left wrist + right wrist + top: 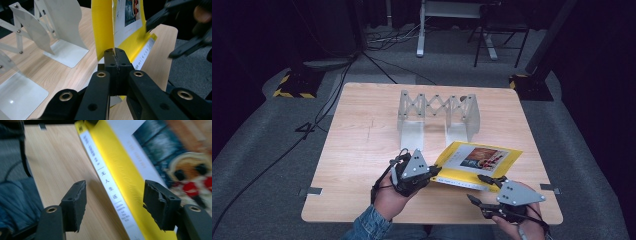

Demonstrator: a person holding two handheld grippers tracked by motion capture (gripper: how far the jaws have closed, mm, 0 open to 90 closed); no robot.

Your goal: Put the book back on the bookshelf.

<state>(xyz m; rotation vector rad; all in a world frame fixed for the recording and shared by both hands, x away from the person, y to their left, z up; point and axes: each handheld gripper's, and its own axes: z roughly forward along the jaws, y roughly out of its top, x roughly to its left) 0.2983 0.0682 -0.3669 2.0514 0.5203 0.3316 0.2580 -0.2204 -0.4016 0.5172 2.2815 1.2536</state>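
Observation:
A yellow book (pixel 477 162) with a picture on its front lies at the near right of the wooden table (pixel 362 150). My left gripper (pixel 436 171) is at the book's left corner. In the left gripper view its jaws (pixel 115 57) are shut on the thin edge of the yellow cover (pixel 103 27), which stands up ahead of them. My right gripper (pixel 475 187) is open at the book's near edge. In the right gripper view the white spine with printed characters (pixel 110 185) runs between its spread fingers (pixel 115 197).
A grey metal expanding bookend rack (pixel 437 112) stands upright behind the book at mid-table, and its plates (pixel 62 27) are close on the left in the left gripper view. The table's near edge runs just under both hands. Stands and cables sit on the floor beyond.

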